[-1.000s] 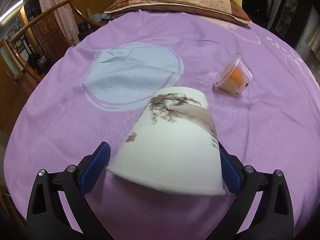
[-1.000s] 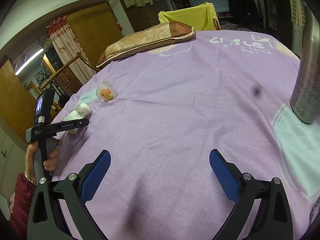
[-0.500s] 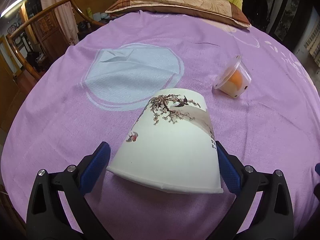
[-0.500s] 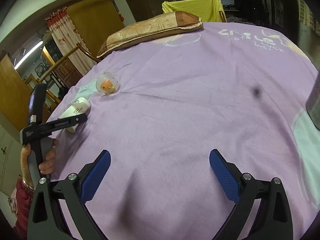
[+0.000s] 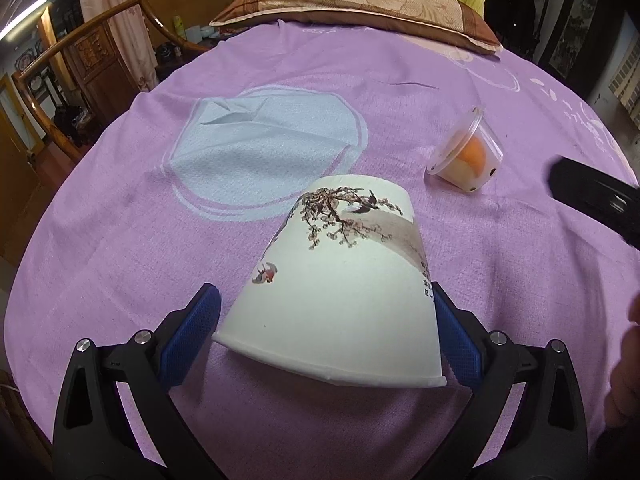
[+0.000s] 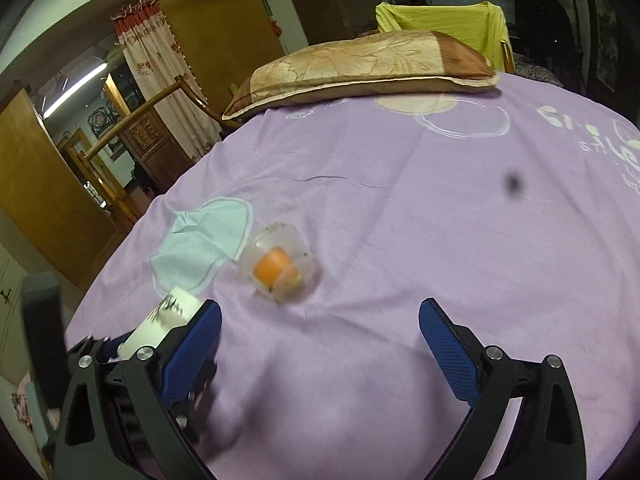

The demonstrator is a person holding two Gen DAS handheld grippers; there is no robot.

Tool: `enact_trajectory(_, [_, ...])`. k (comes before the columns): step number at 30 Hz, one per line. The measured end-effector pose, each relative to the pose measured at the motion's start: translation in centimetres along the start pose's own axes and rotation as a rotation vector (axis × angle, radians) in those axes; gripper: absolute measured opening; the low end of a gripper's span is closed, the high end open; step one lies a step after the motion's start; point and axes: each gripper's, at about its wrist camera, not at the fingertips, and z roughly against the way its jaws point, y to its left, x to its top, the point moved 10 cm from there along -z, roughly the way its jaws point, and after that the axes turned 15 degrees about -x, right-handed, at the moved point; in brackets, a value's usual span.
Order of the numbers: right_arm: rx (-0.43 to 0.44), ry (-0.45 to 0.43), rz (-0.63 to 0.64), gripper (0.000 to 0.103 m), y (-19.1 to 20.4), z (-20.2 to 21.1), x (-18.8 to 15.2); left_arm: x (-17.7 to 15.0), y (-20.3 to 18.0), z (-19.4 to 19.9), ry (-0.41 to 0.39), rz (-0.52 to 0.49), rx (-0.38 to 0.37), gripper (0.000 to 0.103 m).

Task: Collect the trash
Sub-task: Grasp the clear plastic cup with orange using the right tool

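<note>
A white paper cup (image 5: pixel 340 300) printed with a blossom branch lies on its side on the purple bedspread (image 5: pixel 120 248), mouth towards the camera. My left gripper (image 5: pixel 326 320) is open and straddles the cup's wide end; the right pad (image 5: pixel 456 344) sits against the rim, the left pad (image 5: pixel 192 332) a little apart. A clear plastic cup (image 6: pixel 280 268) with an orange piece inside lies tipped over just ahead of my right gripper (image 6: pixel 320 320), which hovers open and empty. The same plastic cup (image 5: pixel 466 156) shows at the right in the left wrist view.
A pale blue patch (image 5: pixel 264 148) is printed on the bedspread behind the paper cup. A brown pillow (image 6: pixel 368 64) lies at the far edge. A wooden chair (image 5: pixel 80 52) and a curtain stand off to the left. A hand (image 5: pixel 628 360) blurs the right edge.
My right gripper has swung left and closer to the plastic cup and the left gripper; the metal cylinder has left its view. The paper cup has rolled slightly between the left fingers.
</note>
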Motion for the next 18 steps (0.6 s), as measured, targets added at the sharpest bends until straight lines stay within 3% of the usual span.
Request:
enact_trajectory(9, [0.063, 0.028, -0.045, 0.096, 2.6, -3.5, 2.4, 0.0, 0.0, 0.1, -0.004, 0.007, -0.01, 0.097])
enact_trajectory(14, [0.077, 0.037, -0.031, 0.089, 3.6, -4.6, 2.4, 0.0, 0.0, 0.1, -0.004, 0.007, -0.009, 0.097])
enact_trajectory(15, [0.081, 0.04, -0.028, 0.084, 3.7, -4.8, 2.2, 0.0, 0.0, 0.1, -0.004, 0.007, -0.009, 0.097])
enact_trajectory(17, [0.105, 0.063, -0.022, 0.059, 4.0, -5.4, 1.8, 0.0, 0.0, 0.1, -0.003, 0.006, -0.009, 0.097])
enact_trajectory(18, [0.134, 0.076, -0.023, 0.055, 4.2, -5.5, 1.7, 0.0, 0.0, 0.1, -0.003, 0.006, -0.009, 0.097])
